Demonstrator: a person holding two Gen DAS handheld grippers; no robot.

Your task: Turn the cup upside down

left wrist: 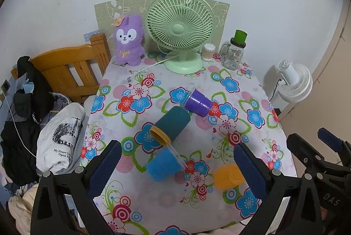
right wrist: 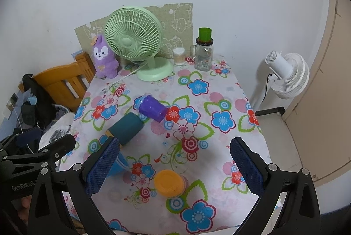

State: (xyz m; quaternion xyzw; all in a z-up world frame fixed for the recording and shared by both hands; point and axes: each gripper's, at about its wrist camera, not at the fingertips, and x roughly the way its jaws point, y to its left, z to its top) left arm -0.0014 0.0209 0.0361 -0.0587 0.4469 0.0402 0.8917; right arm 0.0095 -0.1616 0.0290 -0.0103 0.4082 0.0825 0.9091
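Presently, item one: left claw (left wrist: pixel 177 167), spread wide and holding nothing, poised above the near edge of the surface (left wrist: pixel 219 208). Its pads frame the blue cup (left wrist: pixel 163 165) and, just inside the right pad, the orange cup (left wrist: pixel 228 176).

Item two: right claw (right wrist: pixel 173 165), likewise wide and empty, set beside the left one. The orange cup (right wrist: pixel 169 183) sits between its pads, a likely sign that this is the one lined up for a grip, though the task does not say which cup is meant.

Item three: orange cup, near the front edge, flat end facing up; it looks already mouth-down, though this cannot be confirmed.

Item four: blue cup, on its side, a clear rim pointing toward the teal cup (left wrist: pixel 172 126) and touching or nearly touching that cup's yellow mouth.

Item five: teal cup, on its side, mouth toward the cameras. Lying down, it needs lifting by the wall and turning before it can stand inverted.

Item six: purple cup (left wrist: pixel 197 102), on its side just beyond the teal one, clear rim pointing away to the left.

Item seven, back row, well apart from the cups: green fan (left wrist: pixel 181 26), purple plush rabbit (left wrist: pixel 129 40), glass jar (left wrist: pixel 232 55) with a green cup (left wrist: pixel 240 36) standing on its lid, a tub of cotton swabs (left wrist: pixel 208 51).

Item eight: white fan (left wrist: pixel 295 81) on the floor beyond the right edge.
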